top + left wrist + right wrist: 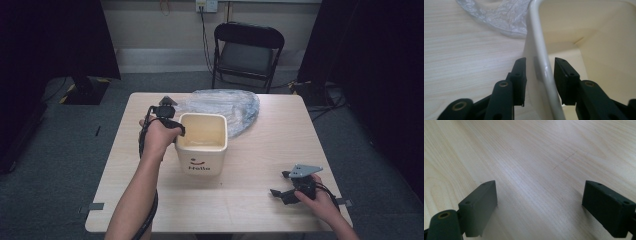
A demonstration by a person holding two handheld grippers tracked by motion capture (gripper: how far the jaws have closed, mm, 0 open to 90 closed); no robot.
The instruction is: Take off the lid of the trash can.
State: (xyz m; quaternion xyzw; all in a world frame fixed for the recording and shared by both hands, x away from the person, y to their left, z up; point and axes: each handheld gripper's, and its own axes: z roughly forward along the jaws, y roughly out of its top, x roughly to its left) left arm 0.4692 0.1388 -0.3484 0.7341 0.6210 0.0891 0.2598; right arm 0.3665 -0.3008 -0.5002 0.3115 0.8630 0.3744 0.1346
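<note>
Two jaws of my left gripper (537, 72) straddle the upright cream bin's (201, 145) rim, not visibly pressing; beside the bin, my right gripper (540, 205) gapes over bare bench (260, 200).

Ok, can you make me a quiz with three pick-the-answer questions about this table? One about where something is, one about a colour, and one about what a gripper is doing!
1. Where does the crinkly plastic bag lie?
A. Behind the tub
B. On the chair
C. Under the right gripper

2. What colour is the tub?
A. Red
B. Cream
C. Blue

3. How do the right gripper jaws stand?
A. Clamped on the tub
B. Holding the bag
C. Wide apart, nothing between them

Answers: 1 A, the bag lies at the table's far edge just past the tub. 2 B, its walls are pale cream with a dark smile printed on them. 3 C, bare wood lies between the two jaws in the right gripper view.
</note>
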